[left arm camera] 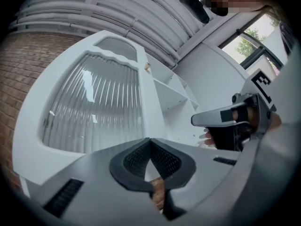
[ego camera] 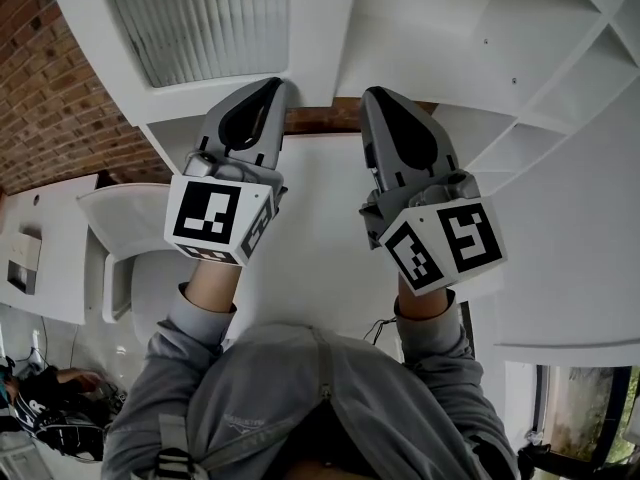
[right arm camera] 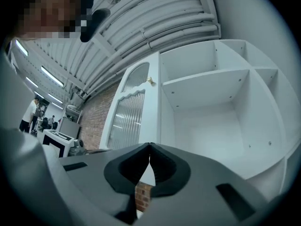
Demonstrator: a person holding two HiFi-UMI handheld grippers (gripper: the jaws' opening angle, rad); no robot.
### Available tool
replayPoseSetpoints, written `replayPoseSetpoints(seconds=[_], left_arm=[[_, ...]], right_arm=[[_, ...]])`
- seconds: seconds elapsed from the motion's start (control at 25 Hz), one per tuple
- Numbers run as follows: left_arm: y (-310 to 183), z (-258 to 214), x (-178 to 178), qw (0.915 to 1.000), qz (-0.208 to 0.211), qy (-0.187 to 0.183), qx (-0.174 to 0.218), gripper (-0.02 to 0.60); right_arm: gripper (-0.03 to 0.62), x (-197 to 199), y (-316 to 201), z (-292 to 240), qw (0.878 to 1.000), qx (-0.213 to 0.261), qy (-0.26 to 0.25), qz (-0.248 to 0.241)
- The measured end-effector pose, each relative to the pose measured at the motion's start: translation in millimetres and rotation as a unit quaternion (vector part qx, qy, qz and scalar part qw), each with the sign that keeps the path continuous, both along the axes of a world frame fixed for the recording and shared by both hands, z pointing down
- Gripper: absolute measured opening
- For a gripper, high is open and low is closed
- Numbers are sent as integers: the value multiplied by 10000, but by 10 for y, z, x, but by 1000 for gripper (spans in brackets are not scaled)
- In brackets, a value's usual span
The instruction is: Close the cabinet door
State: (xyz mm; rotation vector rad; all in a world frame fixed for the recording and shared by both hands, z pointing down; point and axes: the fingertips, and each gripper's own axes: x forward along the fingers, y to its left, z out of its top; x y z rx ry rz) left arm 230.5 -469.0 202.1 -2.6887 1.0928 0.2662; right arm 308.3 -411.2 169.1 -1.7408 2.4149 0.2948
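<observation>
The white cabinet (ego camera: 560,58) stands with its shelves bare (right arm camera: 207,107). Its door (ego camera: 200,18), a white frame around ribbed glass, hangs swung out to the left (left arm camera: 94,107) (right arm camera: 129,117). My left gripper (ego camera: 270,90) points at the door's lower inner edge, its jaws shut with nothing between them (left arm camera: 150,139). My right gripper (ego camera: 375,96) sits beside it, just left of the cabinet's opening, also shut and empty (right arm camera: 149,145). From the left gripper view the right gripper (left arm camera: 225,119) shows at the right. Whether either tip touches the door I cannot tell.
A red brick wall (ego camera: 50,78) runs behind and left of the door. More white furniture (ego camera: 50,248) stands at the left. A window (left arm camera: 249,41) is at the far right. People and desks (right arm camera: 37,117) show far off to the left.
</observation>
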Motion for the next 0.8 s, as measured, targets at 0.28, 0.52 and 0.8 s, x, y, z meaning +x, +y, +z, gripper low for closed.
replayPoseSetpoints(seconds=[0.28, 0.52, 0.8], left_arm=[[344, 87, -464, 9998, 44, 15, -185, 6], [561, 163, -971, 9996, 8, 50, -293, 6], [775, 271, -1389, 9992, -143, -53, -368, 6]], right_arm=[[26, -391, 223, 59, 9995, 5, 75, 313], [26, -817, 392, 133, 9988, 3, 125, 474], [26, -1147, 591, 222, 9975, 13, 151, 687]])
